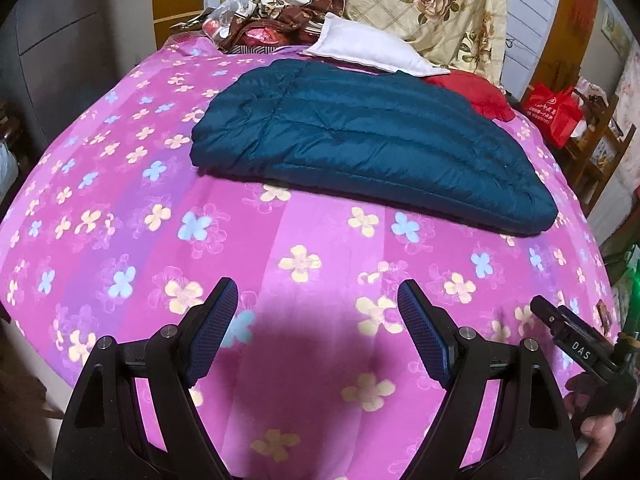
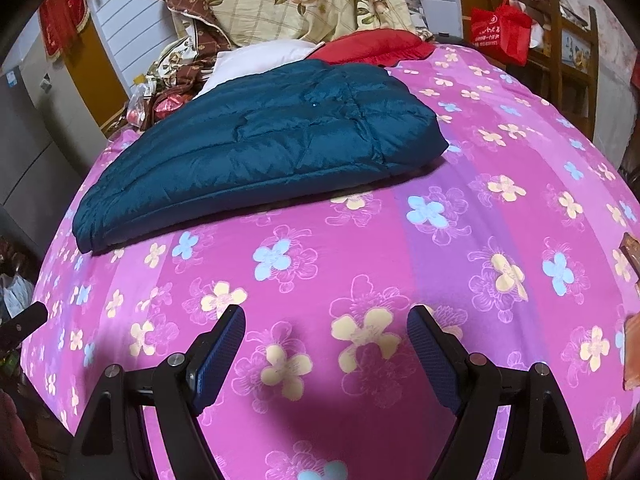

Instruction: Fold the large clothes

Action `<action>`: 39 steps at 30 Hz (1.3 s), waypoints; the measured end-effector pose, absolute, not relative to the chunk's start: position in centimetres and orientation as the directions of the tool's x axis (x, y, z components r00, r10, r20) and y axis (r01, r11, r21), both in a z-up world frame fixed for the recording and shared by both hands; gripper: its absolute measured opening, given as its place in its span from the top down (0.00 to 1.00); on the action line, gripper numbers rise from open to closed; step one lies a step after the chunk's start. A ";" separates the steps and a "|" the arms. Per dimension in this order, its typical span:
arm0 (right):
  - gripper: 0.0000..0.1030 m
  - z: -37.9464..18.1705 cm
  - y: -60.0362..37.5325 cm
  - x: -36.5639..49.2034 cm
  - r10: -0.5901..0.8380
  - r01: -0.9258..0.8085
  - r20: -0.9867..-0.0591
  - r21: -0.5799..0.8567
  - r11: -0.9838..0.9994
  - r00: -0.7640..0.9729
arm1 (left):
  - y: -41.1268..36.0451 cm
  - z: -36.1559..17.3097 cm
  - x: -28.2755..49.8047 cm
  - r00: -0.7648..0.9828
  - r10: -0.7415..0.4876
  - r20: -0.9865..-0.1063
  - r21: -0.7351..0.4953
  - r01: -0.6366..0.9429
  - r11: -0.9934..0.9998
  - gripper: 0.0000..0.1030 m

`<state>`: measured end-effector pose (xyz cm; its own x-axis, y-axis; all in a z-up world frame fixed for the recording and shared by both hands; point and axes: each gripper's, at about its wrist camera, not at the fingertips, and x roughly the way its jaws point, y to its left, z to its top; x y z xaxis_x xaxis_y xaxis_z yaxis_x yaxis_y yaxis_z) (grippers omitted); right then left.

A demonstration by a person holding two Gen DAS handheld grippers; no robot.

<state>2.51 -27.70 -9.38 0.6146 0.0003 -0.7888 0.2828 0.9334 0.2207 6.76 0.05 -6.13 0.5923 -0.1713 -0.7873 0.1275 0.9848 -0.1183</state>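
A dark teal quilted jacket (image 1: pixel 360 140) lies folded flat on the pink flowered bedsheet (image 1: pixel 120 220), towards the far side of the bed. In the right wrist view the same jacket (image 2: pixel 260 148) sits at the upper left on the sheet (image 2: pixel 460 240). My left gripper (image 1: pixel 318 292) hovers over bare sheet well short of the jacket, jaws wide apart with nothing between them. My right gripper (image 2: pixel 326 318) also stands open over bare sheet, clear of the jacket. The right gripper's body (image 1: pixel 572 340) and the hand holding it show at the left wrist view's lower right.
A white pillow (image 1: pixel 372 48) and a red garment (image 1: pixel 476 92) lie behind the jacket. Floral bedding (image 1: pixel 432 4) is piled at the headboard with bags (image 1: pixel 240 28) to the left. A red bag (image 2: pixel 500 32) and a wooden chair (image 2: pixel 572 56) stand beside the bed.
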 end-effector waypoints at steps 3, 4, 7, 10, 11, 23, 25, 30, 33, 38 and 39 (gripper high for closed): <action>0.21 -9.3 -28.2 2.5 -0.002 0.292 -0.787 0.225 0.930 0.617 | 0.7 -5.6 6.8 0.626 -0.169 -0.761 -0.124 0.115 0.986 0.20; 0.21 -9.3 -28.5 2.4 -0.003 0.296 -0.785 0.230 0.927 0.619 | 1.0 -5.4 6.9 0.643 -0.156 -0.750 -0.116 0.104 0.988 0.20; 0.21 -9.2 -29.1 2.4 -0.002 0.307 -0.784 0.241 0.921 0.621 | 2.6 -4.6 7.3 0.683 -0.114 -0.721 -0.103 0.056 0.993 0.20; 0.21 -9.3 -30.0 2.5 -0.002 0.319 -0.786 0.248 0.915 0.618 | 4.4 -4.0 8.0 0.701 -0.065 -0.710 -0.100 -0.009 0.995 0.20; 0.21 -9.3 -30.3 2.6 -0.005 0.322 -0.788 0.246 0.914 0.615 | 4.9 -3.9 8.4 0.702 -0.050 -0.711 -0.096 -0.027 0.995 0.20; 0.21 -9.1 -34.9 7.1 0.059 0.347 -0.801 0.323 0.881 0.595 | 10.7 -7.1 19.0 0.596 -0.167 -0.785 -0.267 -0.083 0.960 0.20; 0.21 -9.4 -35.7 8.2 0.088 0.357 -0.799 0.360 0.862 0.595 | 11.9 -8.0 20.6 0.589 -0.192 -0.785 -0.318 -0.118 0.941 0.20; 0.21 -10.3 -37.9 11.1 0.156 0.380 -0.771 0.465 0.800 0.618 | 14.3 -10.4 24.7 0.575 -0.271 -0.772 -0.446 -0.185 0.876 0.20; 0.21 -11.3 -38.8 12.9 0.189 0.388 -0.753 0.516 0.764 0.630 | 15.1 -11.8 26.9 0.568 -0.343 -0.748 -0.525 -0.191 0.829 0.20; 0.21 -12.8 -39.4 15.7 0.256 0.376 -0.721 0.589 0.715 0.644 | 14.6 -12.9 29.5 0.551 -0.430 -0.716 -0.597 -0.162 0.786 0.20; 0.21 -12.9 -39.3 16.3 0.257 0.369 -0.712 0.596 0.713 0.654 | 14.3 -13.1 30.1 0.545 -0.448 -0.708 -0.611 -0.156 0.776 0.20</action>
<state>16.26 -39.34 -12.86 0.6538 0.2566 -0.7118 0.3692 0.7130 0.5961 30.09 14.35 -13.06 0.5453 -0.4481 -0.7084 -0.1564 0.7759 -0.6112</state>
